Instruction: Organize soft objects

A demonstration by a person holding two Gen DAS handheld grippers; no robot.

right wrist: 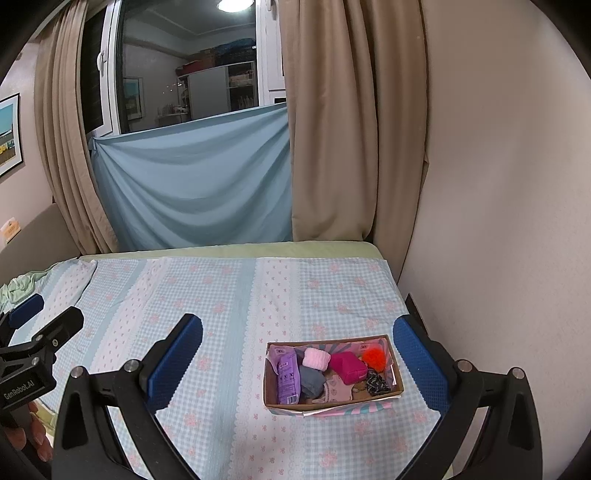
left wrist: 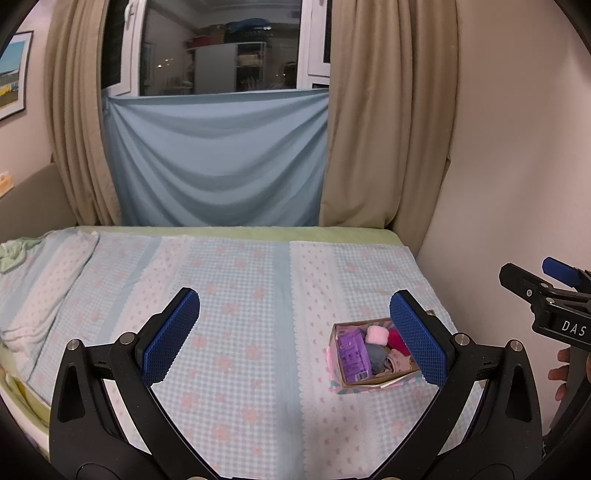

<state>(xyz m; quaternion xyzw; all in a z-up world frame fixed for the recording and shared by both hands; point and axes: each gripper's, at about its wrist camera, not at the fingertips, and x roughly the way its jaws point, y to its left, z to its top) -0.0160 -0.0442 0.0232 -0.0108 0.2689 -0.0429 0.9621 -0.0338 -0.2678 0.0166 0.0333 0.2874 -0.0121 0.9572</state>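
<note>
- Left wrist: my left gripper [left wrist: 294, 334] hangs spread wide, holding nothing; the box [left wrist: 373, 384] sits on the bedspread [left wrist: 236, 295] to its right.
- Right wrist: my right gripper [right wrist: 297, 363] is likewise released — one box, about seven soft items inside, none loose. That fits packed or awaiting unpacking.

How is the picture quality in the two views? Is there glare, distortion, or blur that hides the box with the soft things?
Left wrist view: strong fisheye bending with dark corners; the left gripper finger hides part of the box. Right wrist view: same bending; a ceiling lamp reflection glares in the window, but the box is sharp and evenly lit between the fingers of the open right gripper.
</note>
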